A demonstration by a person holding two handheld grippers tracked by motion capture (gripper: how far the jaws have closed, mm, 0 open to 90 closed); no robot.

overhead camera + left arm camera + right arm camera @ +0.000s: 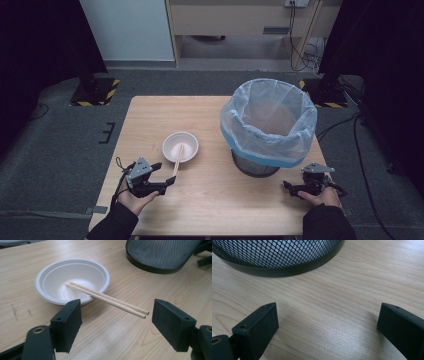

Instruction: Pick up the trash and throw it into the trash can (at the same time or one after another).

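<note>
Reaching toward the chopsticks is the work in hand, and it falls to the left gripper, whose jaws stand spread wide with nothing pressed between them. From that gripper the sticks lie straight ahead and just beyond the pads: their near ends hang free above the table, almost level with the gap and closer to the right-hand pad in the left gripper view. Their long axis runs away from the gripper up into the white bowl, where the far tips rest on the floor of the dish while the shafts lean on its near rim. So the pair lies nearly along the line of approach, not across it, and I judge the jaws would need to slip forward around the free ends and close across both sticks together. The right gripper rests well apart on the other side of the table, also spread with only bare wood between its pads, just beside the base of the mesh bin with its pale blue liner; it is far the less handy of the two. Counted: two chopsticks, one bowl, one bin, one liner, two grippers
</note>
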